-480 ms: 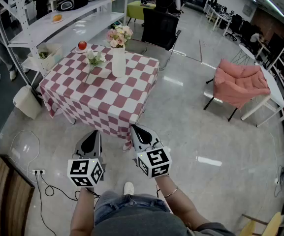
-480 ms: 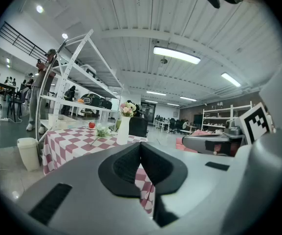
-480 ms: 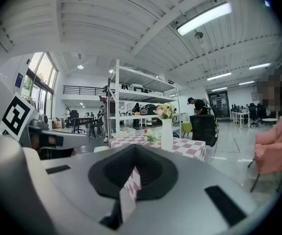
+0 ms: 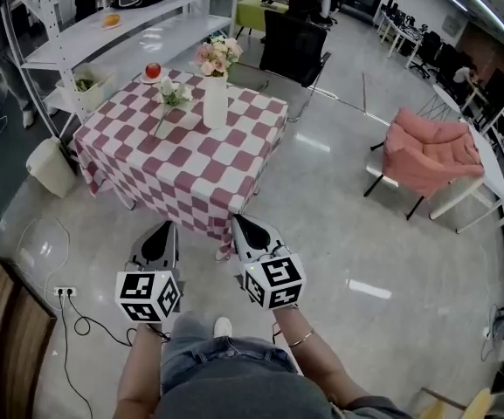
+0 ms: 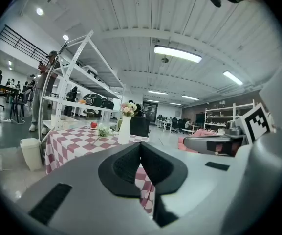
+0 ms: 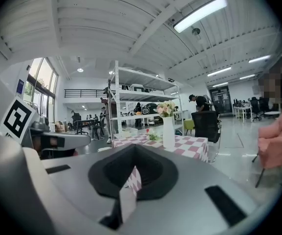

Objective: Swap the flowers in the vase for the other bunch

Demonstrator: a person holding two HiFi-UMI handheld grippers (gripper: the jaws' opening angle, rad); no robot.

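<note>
A white vase (image 4: 214, 101) with pink flowers (image 4: 217, 56) stands on the red-and-white checked table (image 4: 190, 160). A second bunch of white flowers (image 4: 172, 94) lies flat on the cloth just left of the vase. My left gripper (image 4: 166, 228) and right gripper (image 4: 237, 223) hang side by side over the floor, short of the table's near edge, both shut and empty. In the left gripper view the vase (image 5: 124, 129) and lying bunch (image 5: 103, 130) sit far beyond the left gripper (image 5: 141, 146). The right gripper view shows the vase (image 6: 168, 132) well ahead of the right gripper (image 6: 133, 148).
A red apple (image 4: 153, 71) sits at the table's far corner. Behind the table stand a white shelf rack (image 4: 129, 24) and a black chair (image 4: 293, 49). A white bin (image 4: 51, 168) stands at its left, a pink armchair (image 4: 431, 151) to the right. Cables (image 4: 64, 293) lie on the floor.
Both grippers sit a little higher in the head view, still shut and side by side. The table and flowers have hardly shifted.
</note>
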